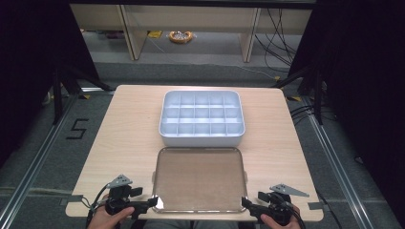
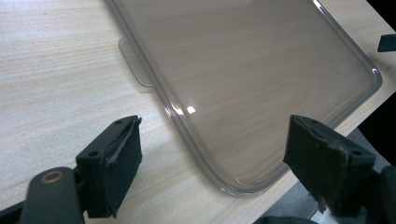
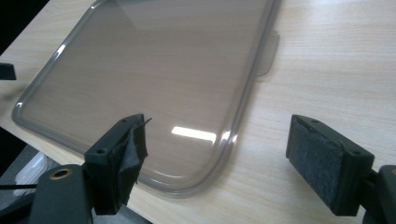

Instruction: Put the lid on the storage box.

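Fingers of both grippers, left [image 1: 154, 202] and right [image 1: 244, 202], gape wide and empty at the near corners of the clear lid [image 1: 199, 179], lying flat on the counter [image 1: 124, 138] before the compartment box [image 1: 201, 118]. Likely light, stiff, slippery; grip the rim.

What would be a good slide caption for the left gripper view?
Open left claw straddling the near corner of a clear lid lying on the wooden table.
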The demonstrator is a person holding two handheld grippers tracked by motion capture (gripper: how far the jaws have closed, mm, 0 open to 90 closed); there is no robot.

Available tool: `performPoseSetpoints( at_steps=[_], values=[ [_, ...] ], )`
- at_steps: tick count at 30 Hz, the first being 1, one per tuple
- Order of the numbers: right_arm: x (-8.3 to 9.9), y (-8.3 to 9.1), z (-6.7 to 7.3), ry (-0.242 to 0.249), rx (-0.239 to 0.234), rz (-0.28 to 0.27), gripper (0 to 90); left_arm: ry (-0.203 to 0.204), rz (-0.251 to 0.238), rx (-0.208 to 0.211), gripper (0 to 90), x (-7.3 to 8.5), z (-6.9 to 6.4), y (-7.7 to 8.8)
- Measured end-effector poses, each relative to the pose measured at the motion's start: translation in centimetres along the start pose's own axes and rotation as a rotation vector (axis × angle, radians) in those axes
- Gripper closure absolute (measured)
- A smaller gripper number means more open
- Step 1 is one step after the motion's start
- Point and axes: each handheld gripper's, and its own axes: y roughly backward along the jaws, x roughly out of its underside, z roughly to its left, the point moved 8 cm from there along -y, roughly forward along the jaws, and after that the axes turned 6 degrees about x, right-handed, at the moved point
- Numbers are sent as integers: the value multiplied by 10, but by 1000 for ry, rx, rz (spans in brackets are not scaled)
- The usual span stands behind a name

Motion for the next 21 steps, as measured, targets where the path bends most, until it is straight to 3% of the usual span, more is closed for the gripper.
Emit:
performPoseSetpoints(
  at_steps=[2,3,5,6,7,10,11,12,14,19,20,21],
  values=[
    [1,1,0,-3,-3,19,216,0,1,6,183,0,0,0],
    [0,-2,4,-34,-35,-4,216,3,-3,14,183,0,-1,1],
    [0,-2,2,-31,-36,0,216,-1,-12,21,185,-2,-2,0],
    [1,-1,5,-91,-48,12,219,-13,-14,33,184,-1,-3,0],
    [0,-2,2,-62,-61,-7,221,-13,-15,38,177,-1,-3,-1],
    [-1,-3,0,-55,-58,-4,221,-13,-22,30,168,-2,-3,-1],
    [1,-3,5,-113,-65,20,221,-17,-22,26,165,-3,-3,-1],
    [-1,-5,2,-71,-67,-5,220,-17,-21,26,164,-3,-3,-1],
    [-2,-5,5,-89,-70,3,219,-18,-18,25,162,-2,-3,-1],
    [-4,-9,4,-77,-71,-7,219,-30,-14,4,160,-1,-12,-3],
    [-4,-8,8,-128,-85,12,219,-44,-10,-1,160,-1,-15,-5],
    [-6,-10,5,-83,-82,-8,215,-52,-6,-5,161,-1,-17,-6]
  ],
)
